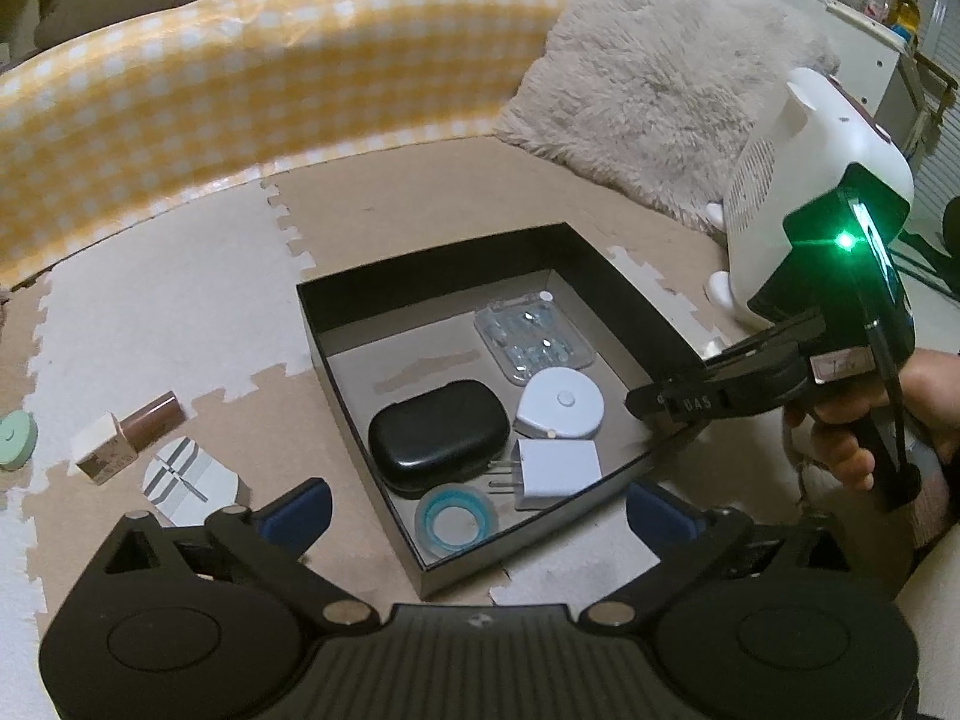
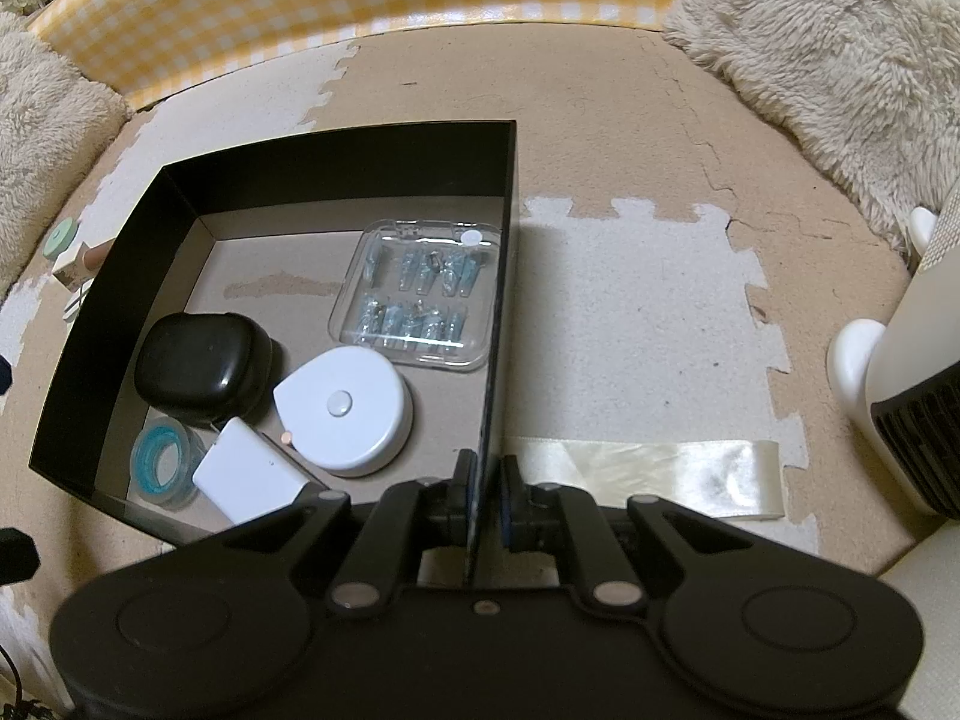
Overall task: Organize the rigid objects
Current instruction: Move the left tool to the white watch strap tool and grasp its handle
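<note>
Box mostly filled, a few things still outside.

My right jaws [image 2: 485,489] clamp the black box [image 1: 354,300] wall at 5 o'clock; my left jaws [image 1: 477,510] stand wide, empty. Five items lie inside; lipstick box [image 1: 105,450], card [image 1: 192,480], green disc [image 1: 15,438] wait at 9 o'clock on the floor mat [image 1: 180,312].

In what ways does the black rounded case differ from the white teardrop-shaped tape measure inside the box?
The black rounded glossy case is a dark oblong with a plain top; the white teardrop-shaped tape measure is pale, pointed on one side, and has a round button in its centre. The case lies nearer the box's left wall, the tape measure nearer its right wall. Both rest flat on the floor of the black open box.
</note>
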The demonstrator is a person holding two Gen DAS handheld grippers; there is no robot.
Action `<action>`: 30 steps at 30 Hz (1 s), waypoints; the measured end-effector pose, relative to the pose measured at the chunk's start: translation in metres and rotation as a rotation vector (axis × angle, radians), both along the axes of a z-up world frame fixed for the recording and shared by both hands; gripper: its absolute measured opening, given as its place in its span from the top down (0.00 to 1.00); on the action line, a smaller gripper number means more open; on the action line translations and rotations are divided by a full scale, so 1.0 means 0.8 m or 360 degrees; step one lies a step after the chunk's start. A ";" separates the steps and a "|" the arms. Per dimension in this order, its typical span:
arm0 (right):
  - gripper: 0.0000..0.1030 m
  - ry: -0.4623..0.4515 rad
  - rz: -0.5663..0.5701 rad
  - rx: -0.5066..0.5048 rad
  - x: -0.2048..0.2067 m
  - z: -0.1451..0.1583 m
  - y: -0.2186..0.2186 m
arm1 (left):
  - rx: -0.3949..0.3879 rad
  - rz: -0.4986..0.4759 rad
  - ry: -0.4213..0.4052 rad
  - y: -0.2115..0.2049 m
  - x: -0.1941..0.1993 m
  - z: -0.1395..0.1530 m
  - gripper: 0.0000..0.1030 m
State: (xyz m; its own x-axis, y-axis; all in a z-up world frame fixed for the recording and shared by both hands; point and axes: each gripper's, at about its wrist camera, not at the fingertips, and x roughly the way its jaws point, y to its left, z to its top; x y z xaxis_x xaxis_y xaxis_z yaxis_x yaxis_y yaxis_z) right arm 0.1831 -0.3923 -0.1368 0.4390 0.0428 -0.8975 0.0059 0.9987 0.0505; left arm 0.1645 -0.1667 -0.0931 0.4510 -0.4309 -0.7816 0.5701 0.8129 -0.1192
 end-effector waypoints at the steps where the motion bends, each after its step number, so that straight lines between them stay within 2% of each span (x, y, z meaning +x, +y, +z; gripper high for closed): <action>1: 0.92 0.0000 0.0000 0.0000 0.000 0.000 0.000 | -0.0015 0.0008 -0.0004 0.003 0.002 0.001 0.00; 6: 0.92 0.0000 0.0000 0.0000 0.000 0.000 0.000 | -0.0103 0.0154 -0.0044 0.025 0.015 0.012 0.00; 13: 0.92 0.0000 0.0000 0.0000 0.000 0.000 0.000 | -0.0146 0.0388 -0.0101 0.064 0.039 0.025 0.00; 20: 0.92 0.0000 0.0000 0.0000 0.000 0.000 0.000 | -0.0151 0.0685 -0.0095 0.101 0.060 0.016 0.00; 24: 0.92 0.0000 0.0000 0.0000 0.000 0.000 0.000 | -0.0067 0.0736 -0.0093 0.111 0.069 0.002 0.00; 30: 0.92 -0.0001 0.0000 0.0000 0.000 0.000 0.000 | 0.0007 0.0729 -0.0034 0.121 0.077 -0.033 0.00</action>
